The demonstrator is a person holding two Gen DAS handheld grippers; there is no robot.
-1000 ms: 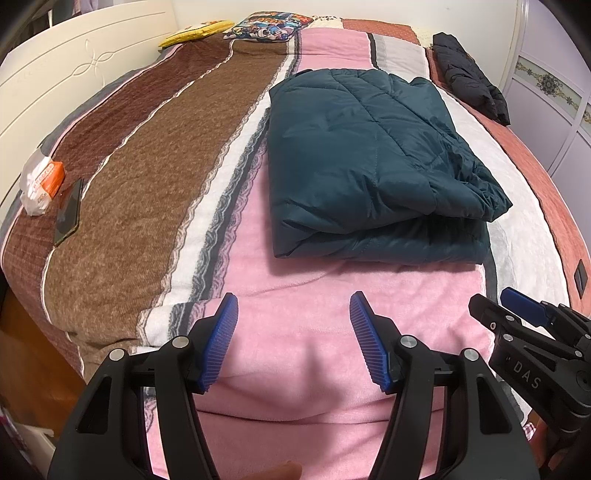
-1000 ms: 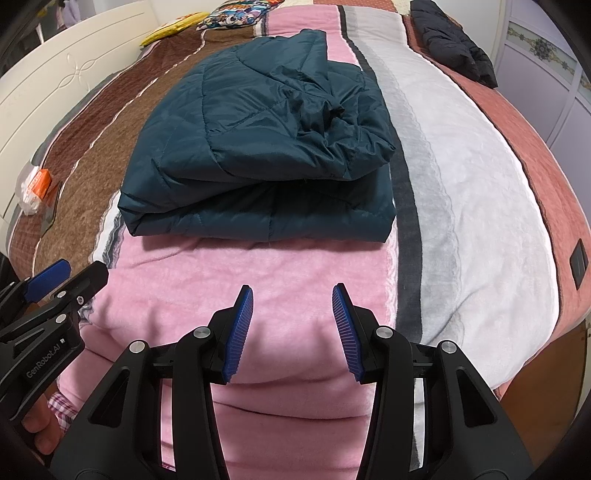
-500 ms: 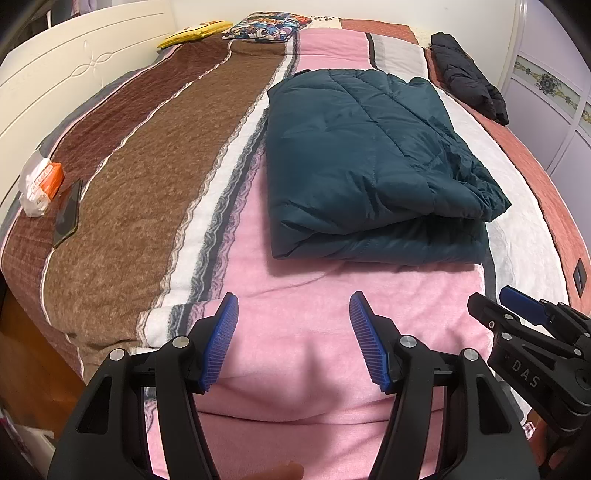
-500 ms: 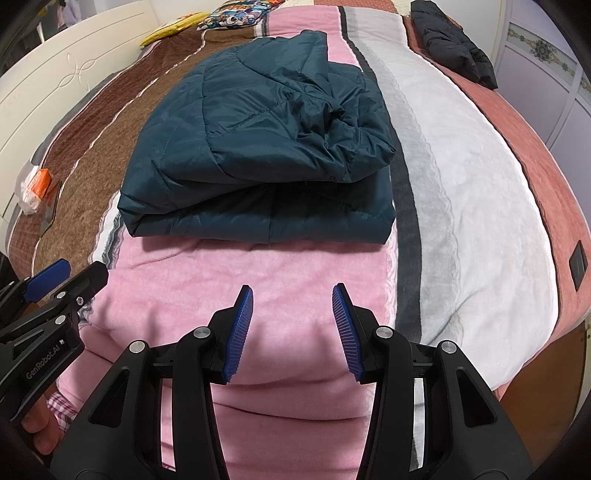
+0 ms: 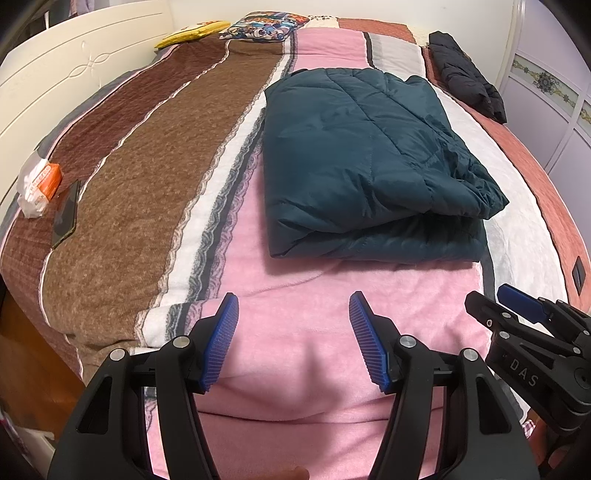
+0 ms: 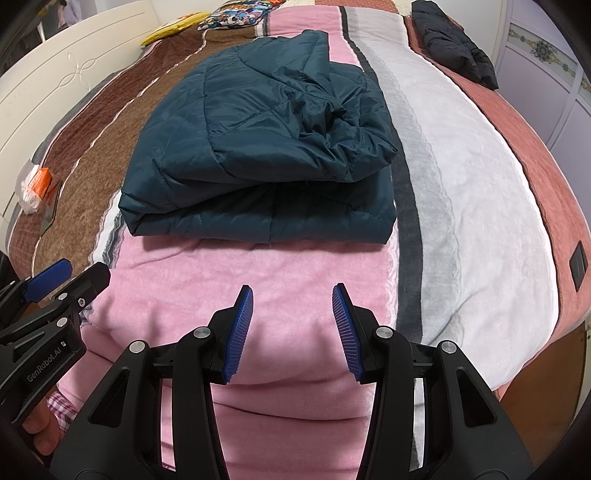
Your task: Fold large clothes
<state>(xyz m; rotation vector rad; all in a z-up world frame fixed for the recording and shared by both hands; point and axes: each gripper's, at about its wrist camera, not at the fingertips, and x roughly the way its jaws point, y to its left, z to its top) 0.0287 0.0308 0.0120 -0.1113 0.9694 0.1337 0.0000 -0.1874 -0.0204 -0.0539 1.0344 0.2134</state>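
**Folded Jacket on Bed, Both Tongs Clear**

On the bed (image 5: 110,192), a striped blanket covers the surface in bands of brown, white, pink, grey and salmon. The teal quilted jacket (image 5: 362,158) lies folded into a thick rectangular bundle, mostly on the pink band, with its right edge reaching the grey and white bands. Its folded edge faces the cameras; a looser, rumpled layer sits on top at the right side (seen best from the right wrist view).

The left tongs (image 5: 293,338) hang above the pink band at the near edge of the bed, pointing downward toward the blanket. Their blue ribbed pads stand apart with nothing between them. The right tongs (image 6: 292,328) hang alongside, also over the pink band, pads apart and gripping nothing. Both tongs are near the jacket but not touching it; a strip of bare pink blanket separates them from the bundle.

Other items on the bed:
- a black garment (image 5: 465,77) at the far right edge, well apart from the jacket;
- a yellow pillow (image 5: 192,33) and a patterned pillow (image 5: 262,26) at the far end;
- a white-and-orange packet (image 5: 38,186) beside a dark phone (image 5: 66,214) on the left brown band.

A white headboard (image 5: 74,66) runs along the left side.
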